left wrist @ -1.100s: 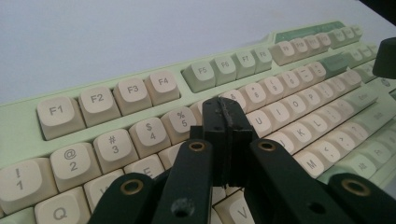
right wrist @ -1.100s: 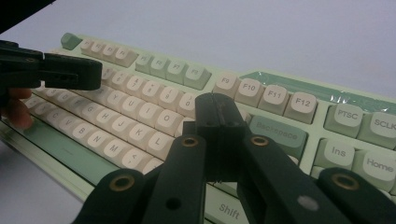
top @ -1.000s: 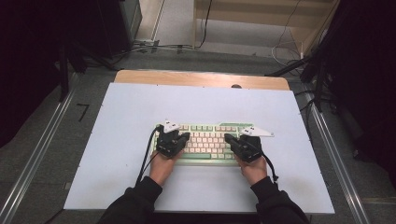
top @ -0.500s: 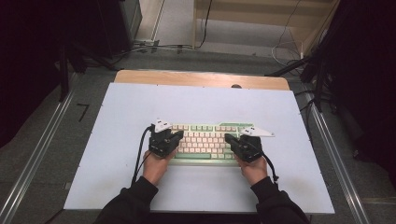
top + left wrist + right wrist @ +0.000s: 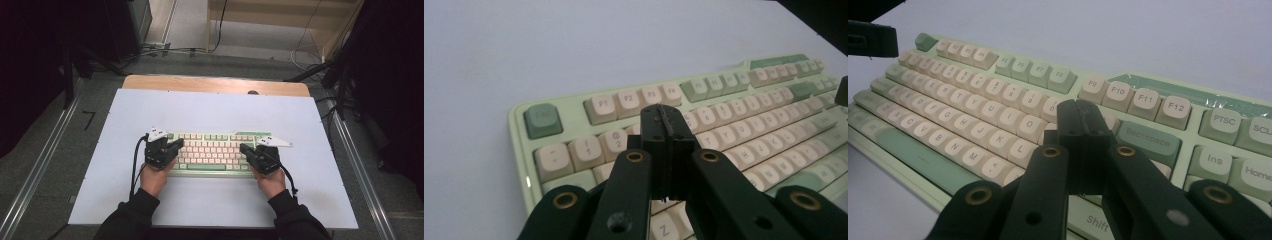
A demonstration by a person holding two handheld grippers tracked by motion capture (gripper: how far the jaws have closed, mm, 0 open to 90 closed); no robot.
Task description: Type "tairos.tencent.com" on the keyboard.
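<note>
A pale green keyboard (image 5: 215,152) with cream and green keys lies across the middle of the light mat. My left gripper (image 5: 176,144) is shut with nothing in it, its tip over the keyboard's left end. In the left gripper view the closed jaws (image 5: 664,117) hang over the number row near the keyboard's (image 5: 744,107) F-keys. My right gripper (image 5: 245,148) is also shut and empty, over the right part of the letter keys. In the right gripper view its tip (image 5: 1082,112) sits left of the Backspace key (image 5: 1148,137). Whether either tip touches a key I cannot tell.
The mat (image 5: 210,110) covers a wooden table whose far edge (image 5: 215,84) shows bare. Metal rails (image 5: 40,170) run along the floor on both sides. Cables (image 5: 165,50) lie on the floor beyond the table. A black cable (image 5: 134,165) trails from the left gripper.
The left gripper has slid leftward along the keyboard toward its left end. The right gripper has stayed where it was. Both stay shut.
</note>
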